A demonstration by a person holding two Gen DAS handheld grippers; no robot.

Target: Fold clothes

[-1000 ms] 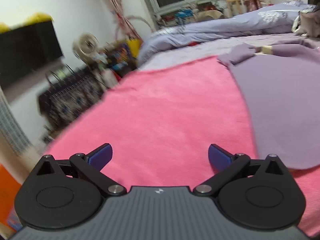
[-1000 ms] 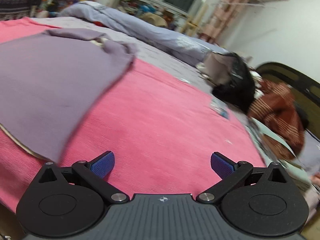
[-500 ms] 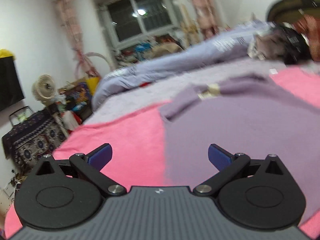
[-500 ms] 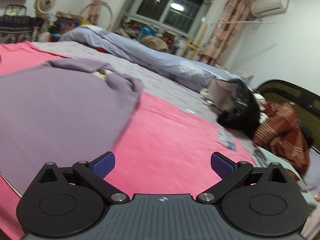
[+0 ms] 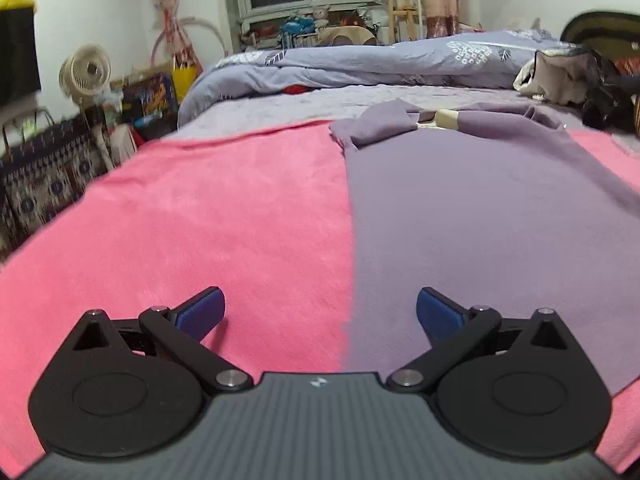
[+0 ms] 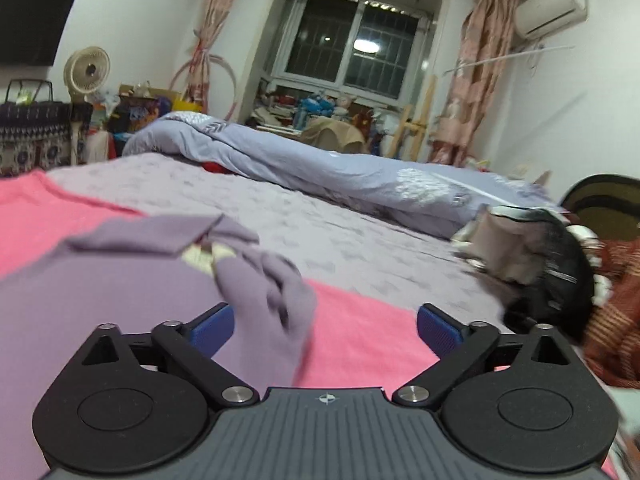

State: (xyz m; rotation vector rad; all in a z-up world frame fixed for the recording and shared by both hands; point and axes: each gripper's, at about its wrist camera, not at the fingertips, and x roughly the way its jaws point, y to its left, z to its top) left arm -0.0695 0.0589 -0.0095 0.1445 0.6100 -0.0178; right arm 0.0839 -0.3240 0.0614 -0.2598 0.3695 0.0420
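A purple garment (image 5: 480, 216) lies spread flat on a pink blanket (image 5: 208, 220) on the bed, its collar and folded-in sleeves at the far end. My left gripper (image 5: 320, 312) is open and empty, low over the garment's left edge near the hem. In the right wrist view the same garment (image 6: 120, 300) lies at the left, with a rumpled sleeve (image 6: 276, 292) between the fingers. My right gripper (image 6: 325, 326) is open and empty, just above that sleeve and the pink blanket (image 6: 368, 332).
A rumpled blue-grey duvet (image 5: 380, 64) lies across the far side of the bed. A pile of clothes and a black bag (image 6: 536, 264) sit at the right. A fan (image 5: 85, 72), patterned bags and clutter stand beside the bed at left.
Both grippers have swung and moved forward. The left now faces the garment's left edge; the right has advanced up to the sleeve near the collar. Both stay open.
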